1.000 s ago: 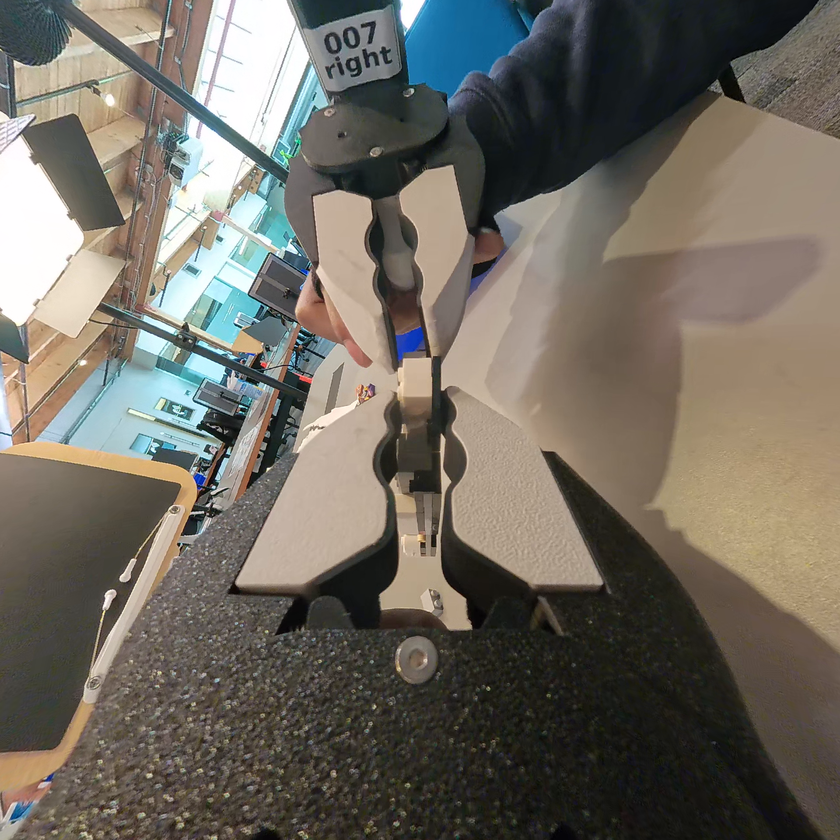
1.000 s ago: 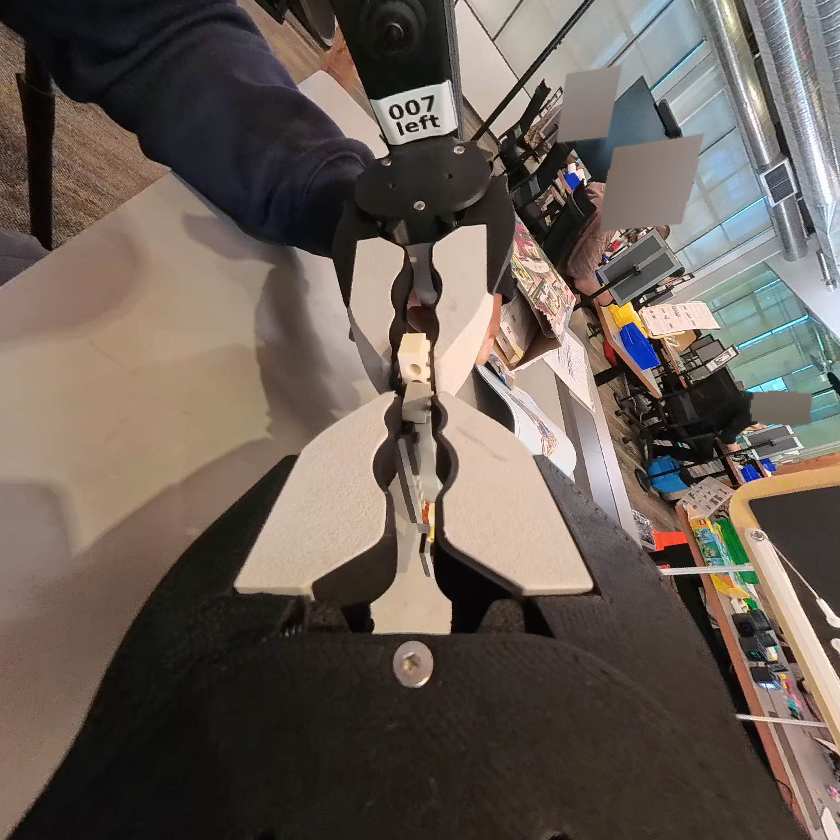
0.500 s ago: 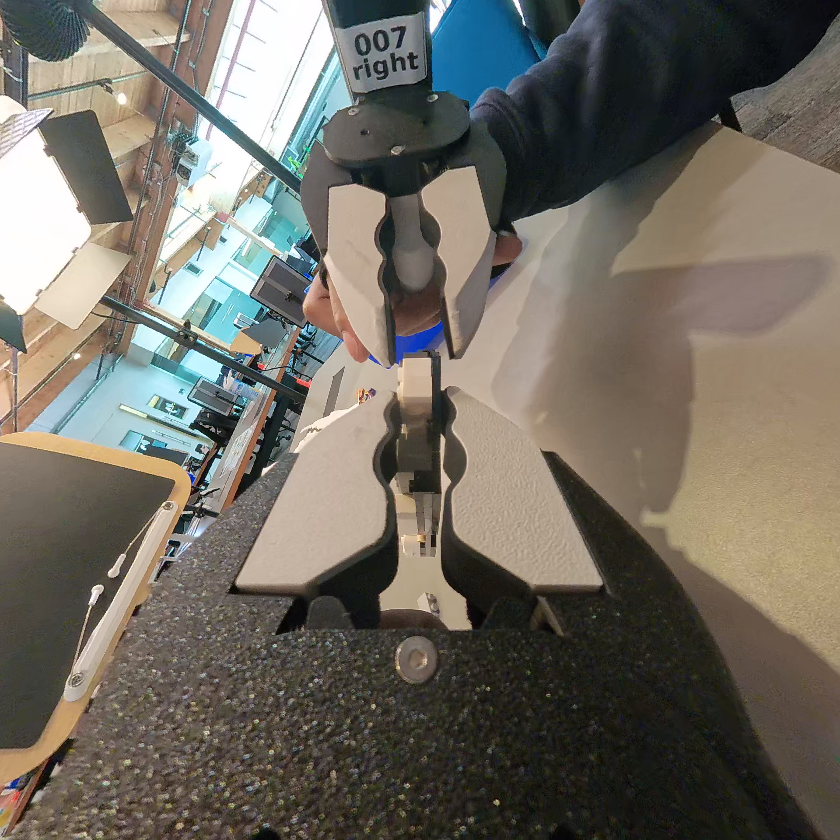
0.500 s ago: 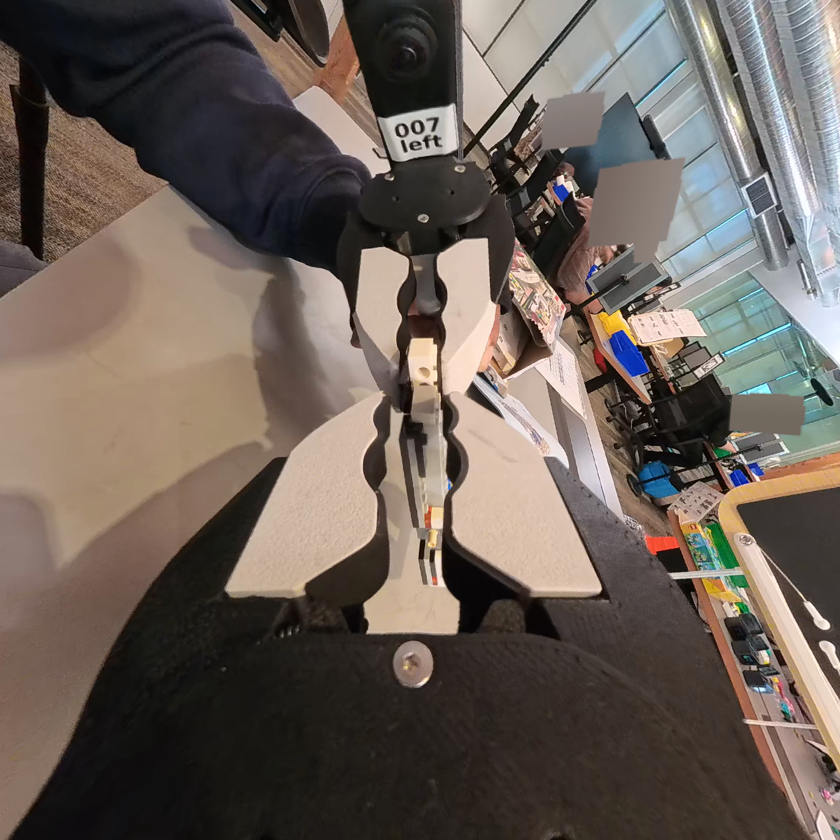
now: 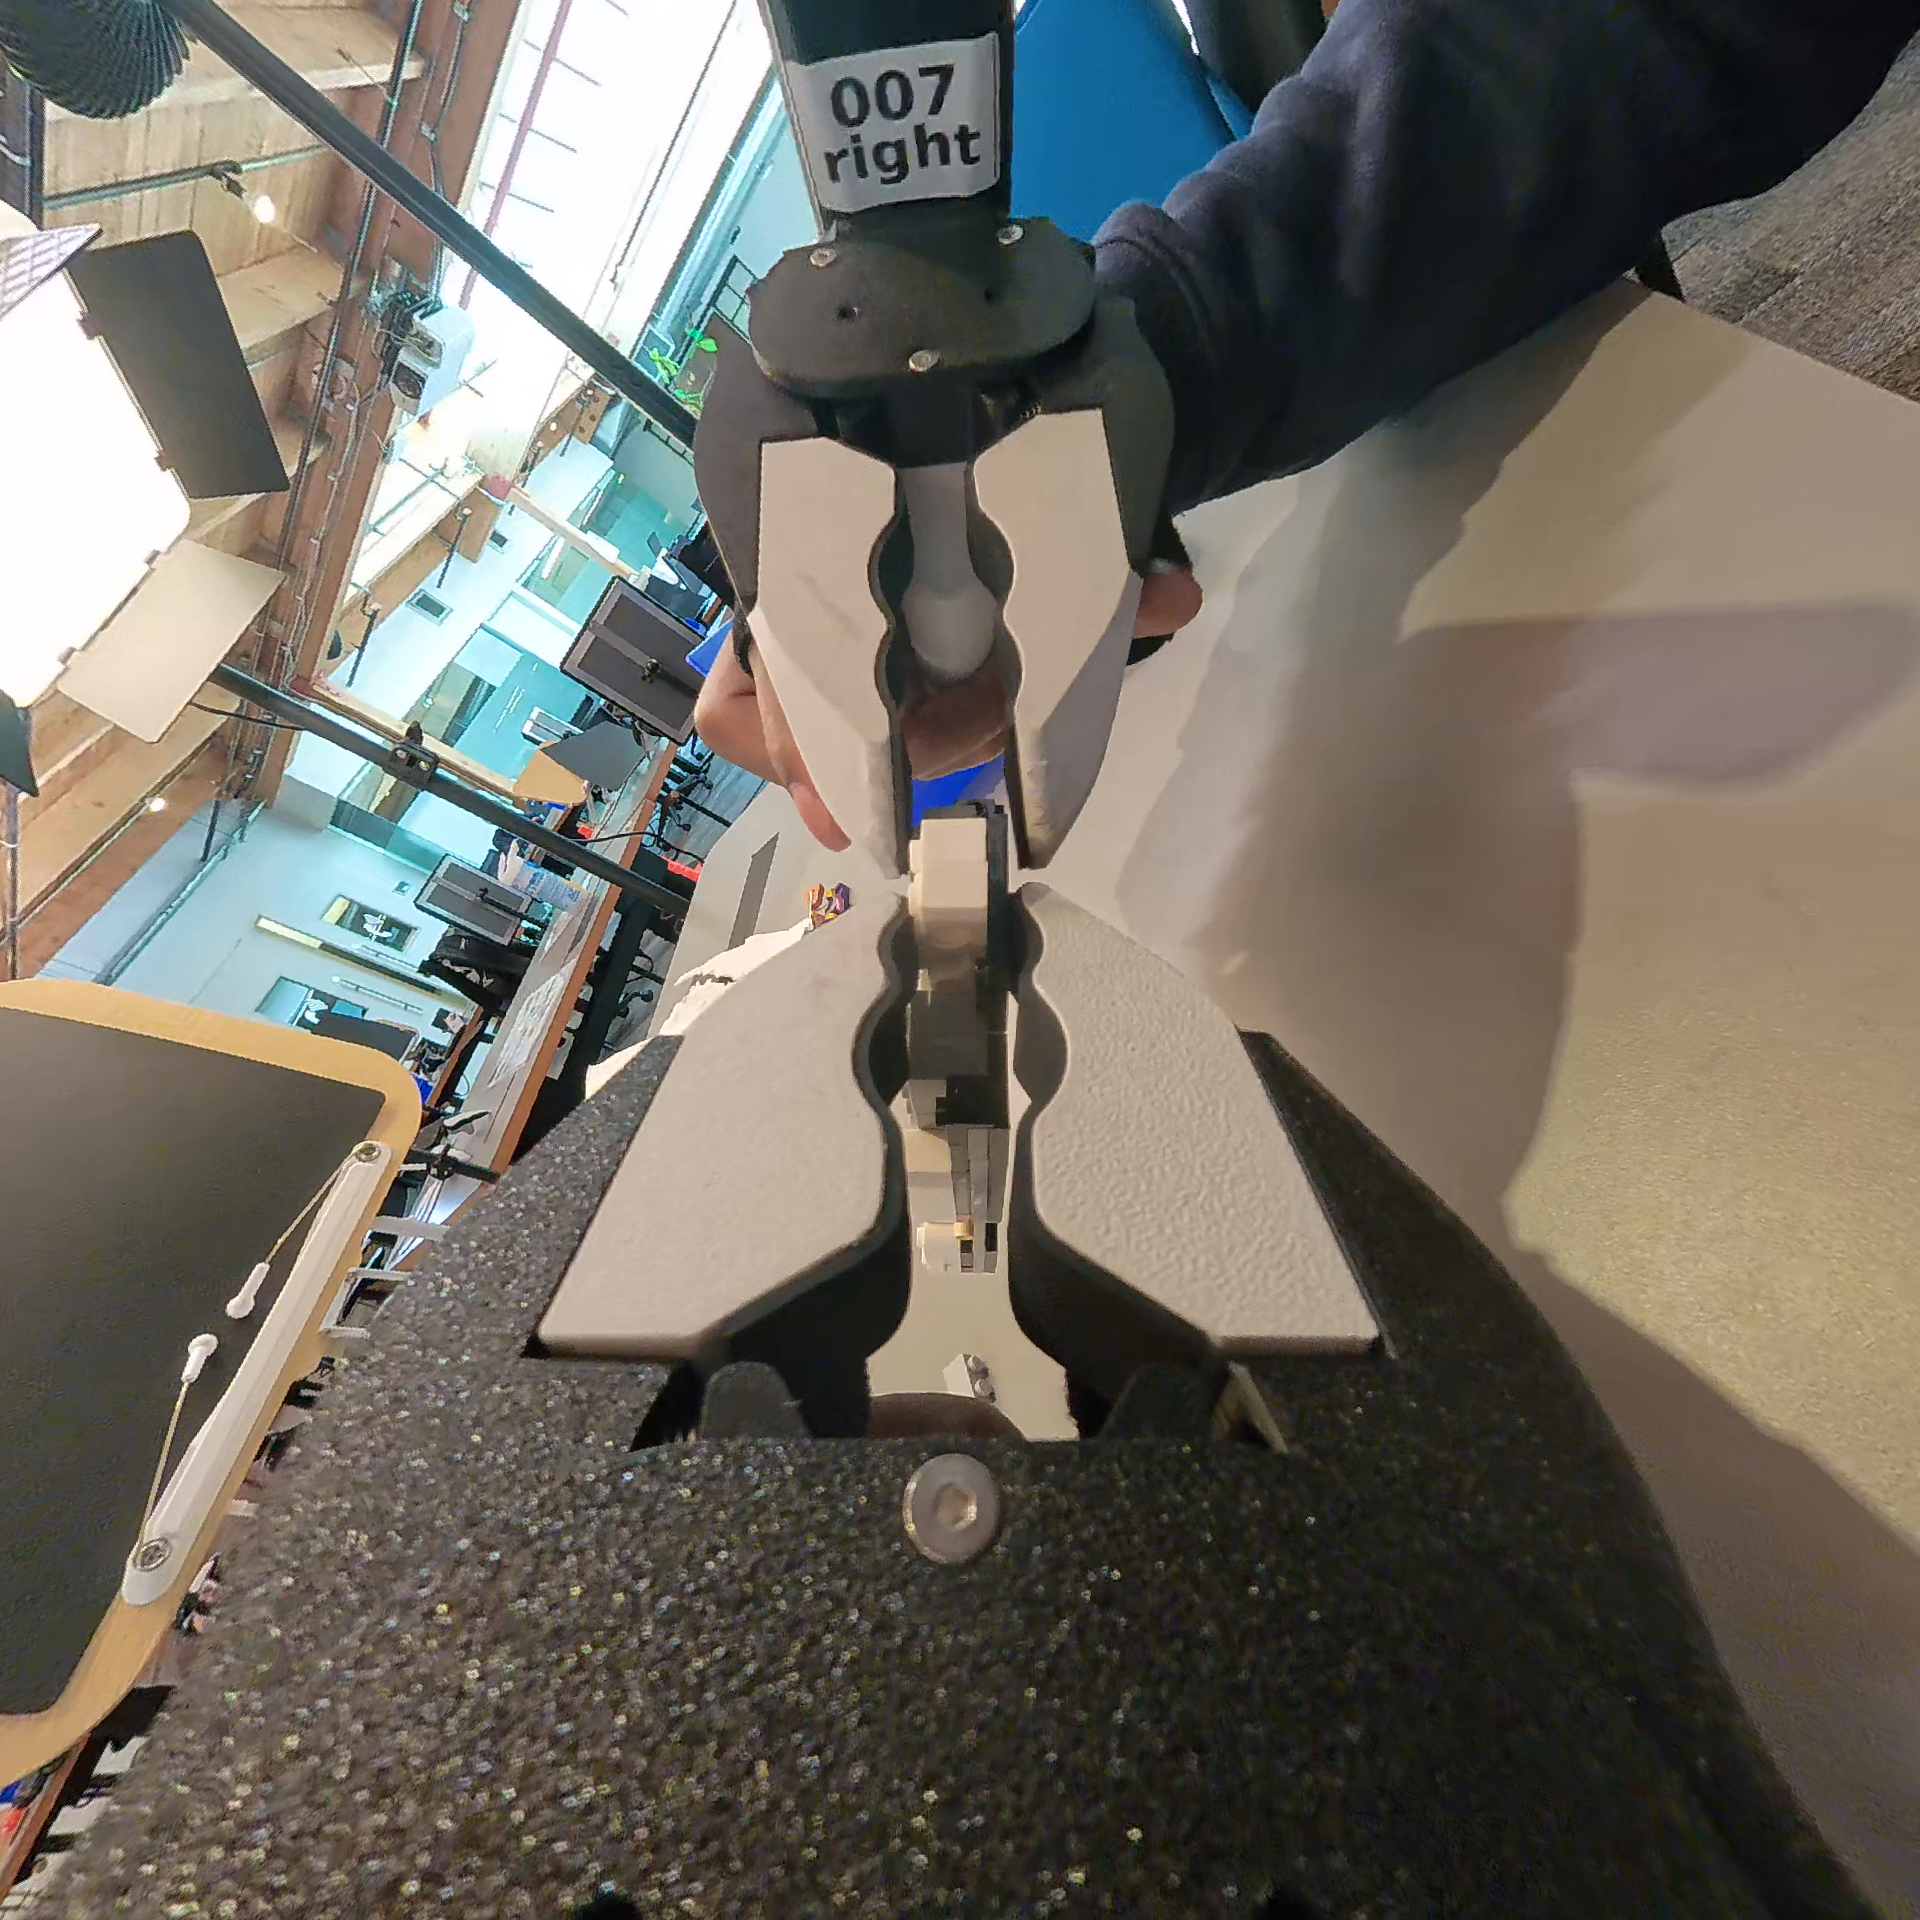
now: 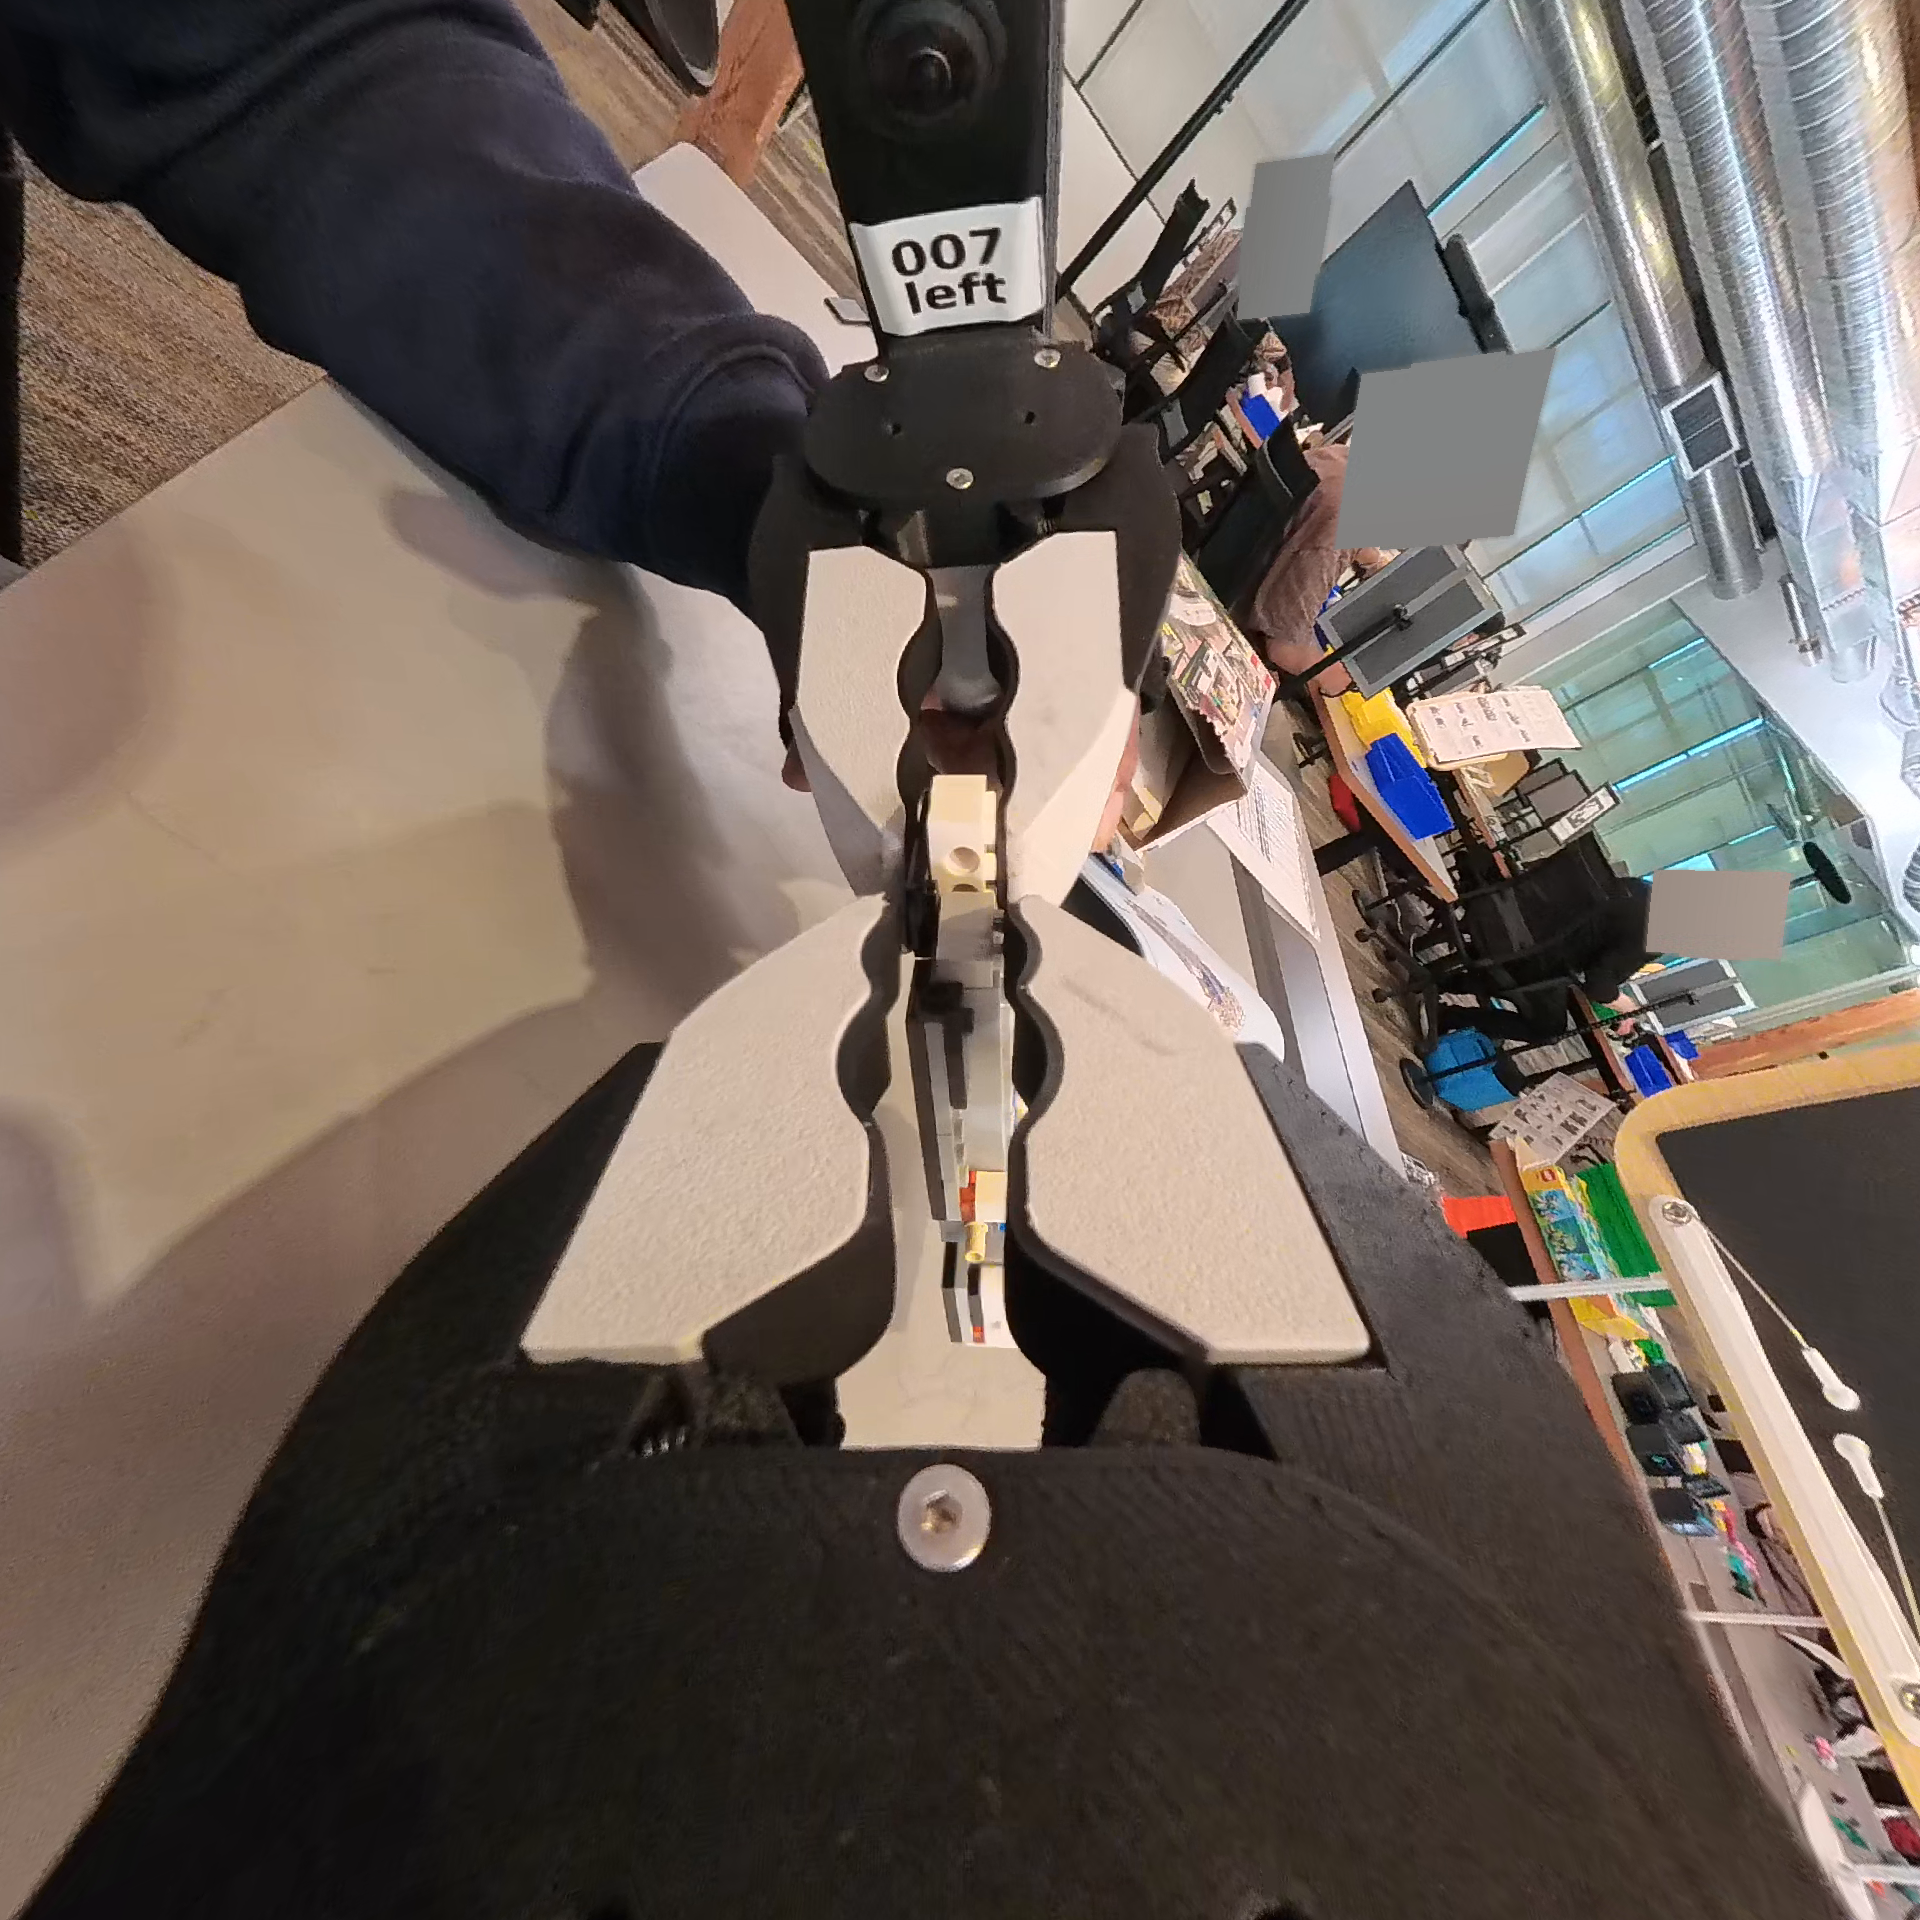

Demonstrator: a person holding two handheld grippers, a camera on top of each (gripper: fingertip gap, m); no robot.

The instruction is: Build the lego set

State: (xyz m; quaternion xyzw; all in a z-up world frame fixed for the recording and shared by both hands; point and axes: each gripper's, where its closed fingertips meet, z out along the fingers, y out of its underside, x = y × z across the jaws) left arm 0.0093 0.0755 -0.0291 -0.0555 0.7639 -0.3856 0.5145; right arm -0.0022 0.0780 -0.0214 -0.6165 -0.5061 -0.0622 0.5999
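left wrist view: left tool (image 5: 956, 914) nearly closed, pads pressed on a white-and-grey brick assembly (image 5: 951, 997); right tool (image 5: 951, 831) meets it from 12 o'clock over the bench (image 5: 1558, 935) | right wrist view: right tool (image 6: 961, 914) narrowly parted around the same assembly; whether it grips, cannot tell

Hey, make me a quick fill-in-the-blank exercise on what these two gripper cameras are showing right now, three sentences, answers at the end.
1. The two grippers meet tip to tip above a pale ____.
2. The left gripper is clamped on a small assembly of toy ____.
3. The cream block at the assembly's end has a round ____ in its side.

Missing words: table; bricks; hole
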